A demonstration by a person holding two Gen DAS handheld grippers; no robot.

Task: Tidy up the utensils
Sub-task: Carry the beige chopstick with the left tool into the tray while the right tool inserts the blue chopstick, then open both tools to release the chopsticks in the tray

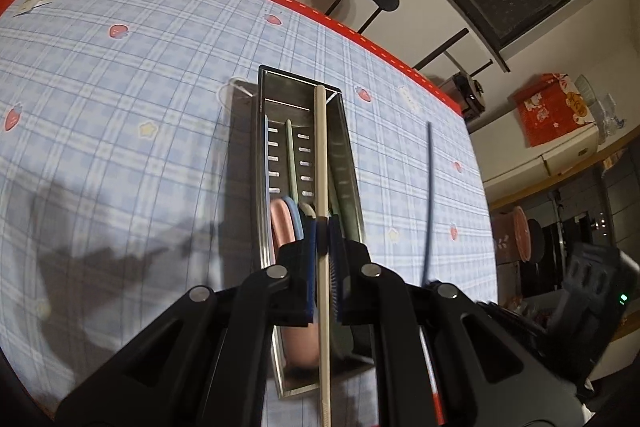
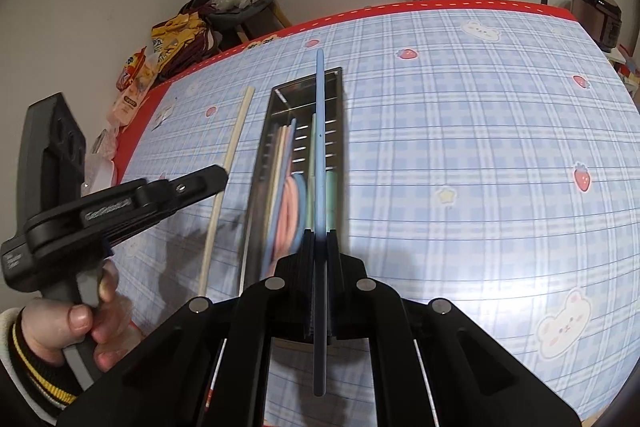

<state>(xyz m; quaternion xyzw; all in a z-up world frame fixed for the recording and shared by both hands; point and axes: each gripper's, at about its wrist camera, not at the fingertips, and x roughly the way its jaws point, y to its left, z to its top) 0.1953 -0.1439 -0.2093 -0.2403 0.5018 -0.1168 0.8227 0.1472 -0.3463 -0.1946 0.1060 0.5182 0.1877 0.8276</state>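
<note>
**A:** What does the metal tray [image 1: 346, 163] look like?

**B:** A long, narrow stainless steel box lies lengthwise on the checked cloth, running from near to far. Its floor is slotted in two rows.

**A:** And inside?

**B:** Pastel utensils lie along its length: a pink spoon [image 1: 282, 223] and a blue spoon [image 1: 298, 223] with their bowls at the near end, plus a green handle [image 1: 291, 155] reaching toward the far end.

**A:** Any utensils outside the tray?

**B:** Two long ones are raised above the cloth. A cream chopstick [image 1: 321, 155], clamped partway along, points far over the tray. A blue chopstick [image 2: 319, 147], also clamped, points the same way, just to the cream one's right.
</note>
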